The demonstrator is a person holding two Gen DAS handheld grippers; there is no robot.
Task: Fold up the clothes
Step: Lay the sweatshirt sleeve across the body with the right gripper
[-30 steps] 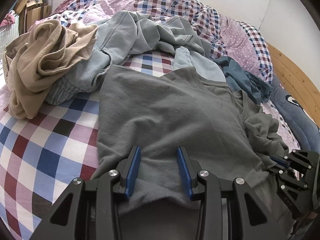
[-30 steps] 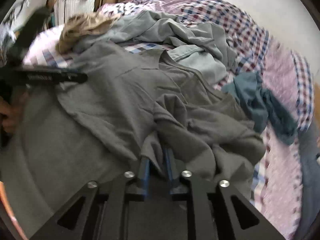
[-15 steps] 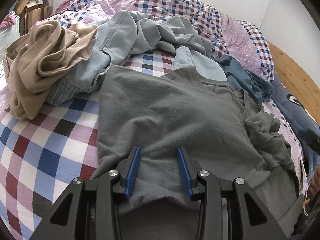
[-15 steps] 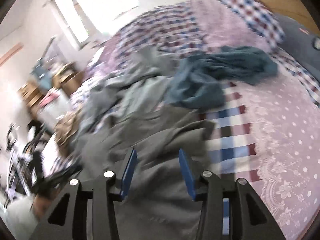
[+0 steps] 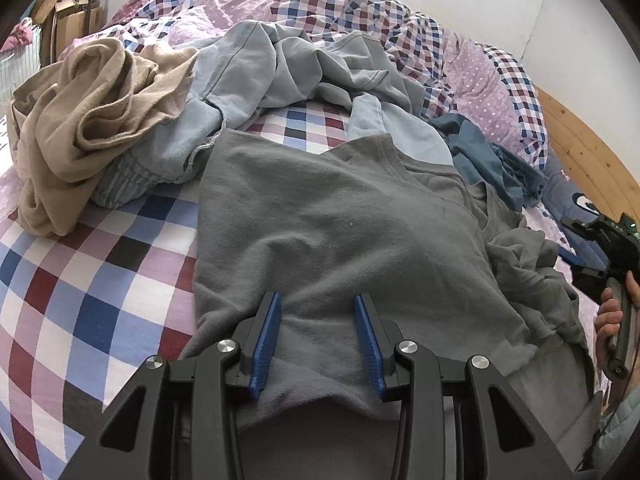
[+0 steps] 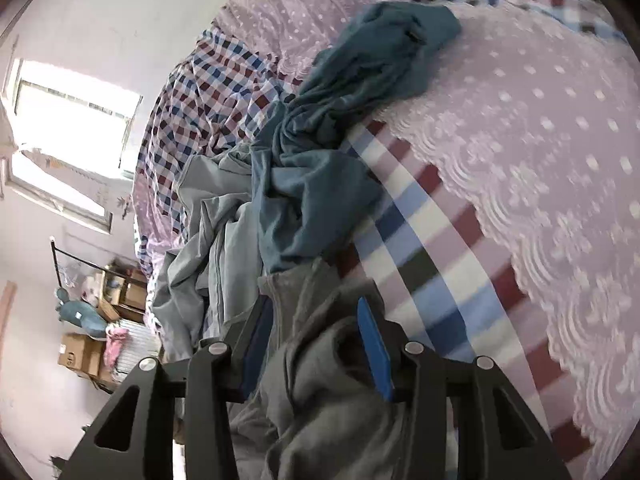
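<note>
One soft grey T-shirt (image 5: pixel 340 232) lies flat on the checked bedspread (image 5: pixel 80 300), sleeve side bunched | left gripper (image 5: pixel 316 340): blue ribbed fingers spread over its hem | right gripper (image 6: pixel 316 344): spread, crumpled grey cloth between | beige heap (image 5: pixel 80 128) well left

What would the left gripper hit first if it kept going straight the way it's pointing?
Most likely the grey shirt. The left gripper points down over the shirt, which lies spread on the bed, its open jaws astride the near hem. Depth is hard to judge.
</note>
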